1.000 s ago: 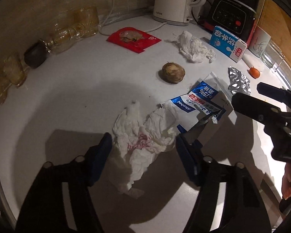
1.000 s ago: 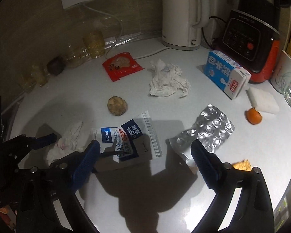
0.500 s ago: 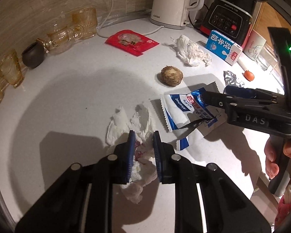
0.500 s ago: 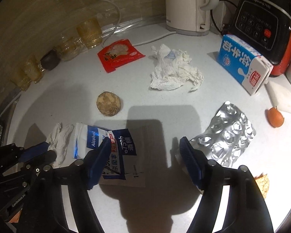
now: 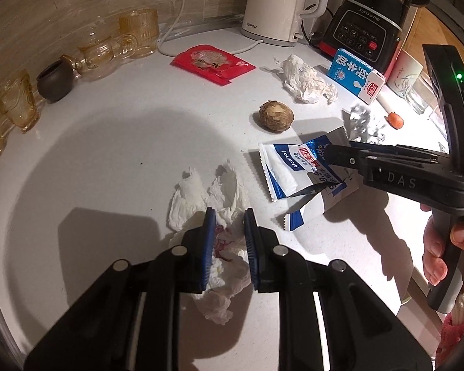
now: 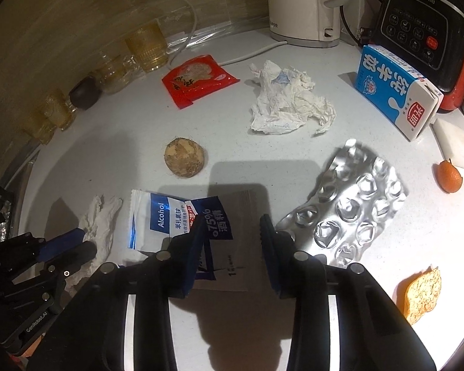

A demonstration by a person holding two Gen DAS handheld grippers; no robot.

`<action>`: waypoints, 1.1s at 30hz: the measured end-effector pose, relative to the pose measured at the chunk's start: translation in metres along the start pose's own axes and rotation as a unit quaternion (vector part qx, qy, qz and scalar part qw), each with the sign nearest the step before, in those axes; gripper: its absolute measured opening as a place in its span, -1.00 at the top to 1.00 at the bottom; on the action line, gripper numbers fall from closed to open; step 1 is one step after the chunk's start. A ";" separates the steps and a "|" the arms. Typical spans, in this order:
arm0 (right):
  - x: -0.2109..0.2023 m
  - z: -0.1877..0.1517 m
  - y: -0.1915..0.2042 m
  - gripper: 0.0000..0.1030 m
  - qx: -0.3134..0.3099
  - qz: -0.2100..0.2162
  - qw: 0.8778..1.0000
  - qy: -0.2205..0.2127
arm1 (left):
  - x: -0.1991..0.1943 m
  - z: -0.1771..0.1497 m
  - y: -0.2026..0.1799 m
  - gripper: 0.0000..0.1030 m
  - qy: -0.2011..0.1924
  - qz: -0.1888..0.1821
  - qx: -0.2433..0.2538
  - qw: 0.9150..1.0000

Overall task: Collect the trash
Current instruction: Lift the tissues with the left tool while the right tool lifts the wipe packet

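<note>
My left gripper [image 5: 229, 216] is shut on a crumpled white tissue with red marks [image 5: 207, 198] that lies on the white counter. It also shows in the right wrist view [image 6: 99, 225]. My right gripper [image 6: 232, 225] is partly closed over a torn blue and white alcohol wipe packet [image 6: 170, 219] and its flat sachet [image 6: 235, 247]. The left finger touches the packet; the jaws are still apart. The packet also shows in the left wrist view [image 5: 287, 167].
A foil blister sheet [image 6: 349, 213], a second crumpled tissue [image 6: 287, 102], a red snack wrapper [image 6: 195, 80], a brown round fruit [image 6: 184, 160], a milk carton [image 6: 396, 92], orange peel [image 6: 423, 293], a kettle [image 6: 303, 3], a blender base [image 6: 423, 18] and glass cups [image 5: 12, 102] lie around.
My left gripper closed on the tissue. My right gripper moved down and left over the alcohol packet and its jaws narrowed.
</note>
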State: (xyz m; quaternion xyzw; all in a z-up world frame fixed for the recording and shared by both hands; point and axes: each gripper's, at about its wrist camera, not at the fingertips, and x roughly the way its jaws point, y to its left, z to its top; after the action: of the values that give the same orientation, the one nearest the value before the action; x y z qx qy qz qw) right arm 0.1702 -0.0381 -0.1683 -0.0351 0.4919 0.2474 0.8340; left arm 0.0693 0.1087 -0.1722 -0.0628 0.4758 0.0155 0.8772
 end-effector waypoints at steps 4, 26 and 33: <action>-0.005 0.003 0.001 0.27 -0.007 0.001 1.000 -0.005 | 0.000 0.000 0.003 0.63 0.001 -0.002 -0.004 1.000; -0.009 0.015 0.013 0.97 -0.089 0.043 0.995 0.024 | -0.001 -0.003 0.007 0.63 -0.002 -0.011 -0.006 1.000; -0.058 -0.008 0.022 0.97 -0.064 0.017 0.998 -0.015 | -0.021 -0.012 0.006 0.68 -0.020 -0.026 -0.013 0.999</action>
State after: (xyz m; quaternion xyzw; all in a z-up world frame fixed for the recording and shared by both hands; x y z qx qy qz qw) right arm 0.1311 -0.0431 -0.1199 -0.0763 0.4634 0.2927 0.8329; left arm 0.0473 0.1137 -0.1621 -0.0868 0.4556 -0.0001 0.8859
